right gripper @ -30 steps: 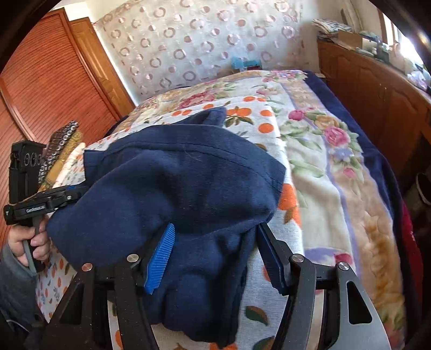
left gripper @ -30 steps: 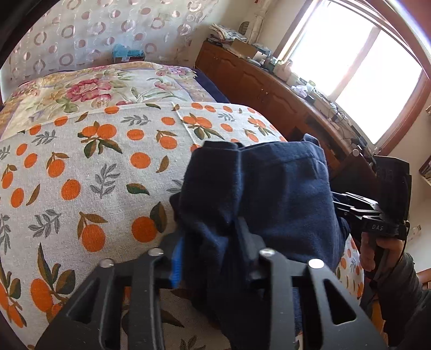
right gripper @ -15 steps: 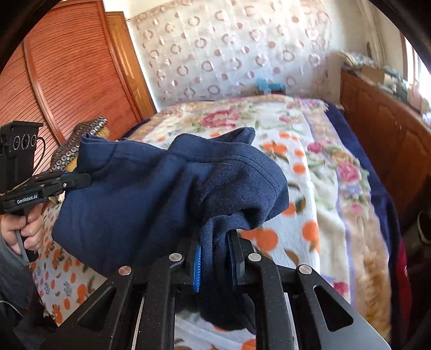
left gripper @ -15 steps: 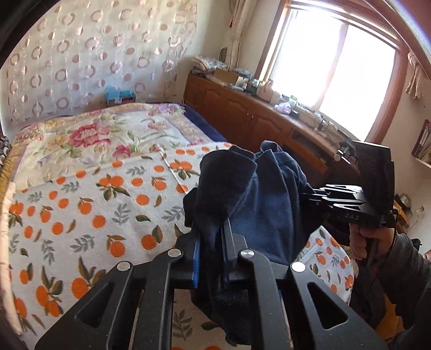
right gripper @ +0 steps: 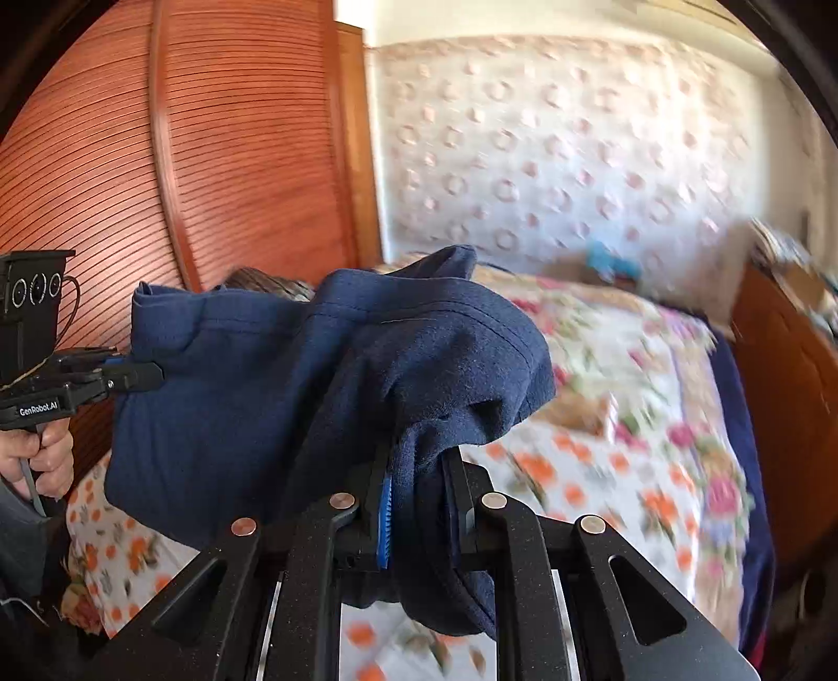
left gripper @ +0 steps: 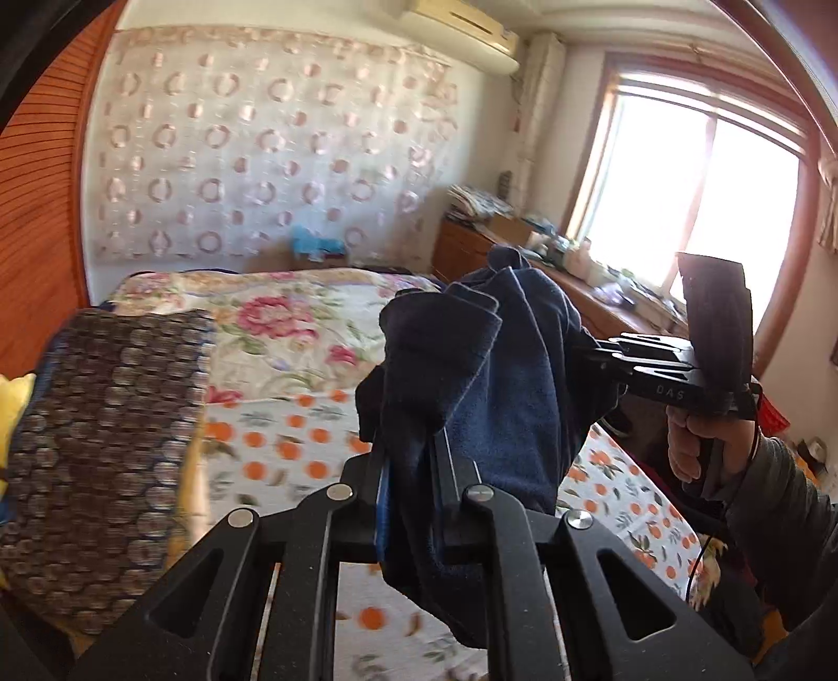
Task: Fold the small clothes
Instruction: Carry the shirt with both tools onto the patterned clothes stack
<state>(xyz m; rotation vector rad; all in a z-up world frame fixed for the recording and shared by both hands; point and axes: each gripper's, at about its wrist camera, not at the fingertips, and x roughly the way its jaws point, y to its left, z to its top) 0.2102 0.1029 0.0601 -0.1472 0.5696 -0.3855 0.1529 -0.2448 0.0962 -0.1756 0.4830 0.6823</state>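
— Holding navy garment above the bed: left gripper clenched on one edge, right gripper clenched on another.
— Soft, light, droops easily. Better to take hold at the corners, near the hem.

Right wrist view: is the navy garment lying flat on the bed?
No. The navy garment hangs lifted above the bed, pinched by the right gripper and left gripper.

Bed under floral quilt, orange-print sheet nearer. Beaded mat at its left. Ringed curtain behind; bright window; slatted wooden door; air conditioner overhead.
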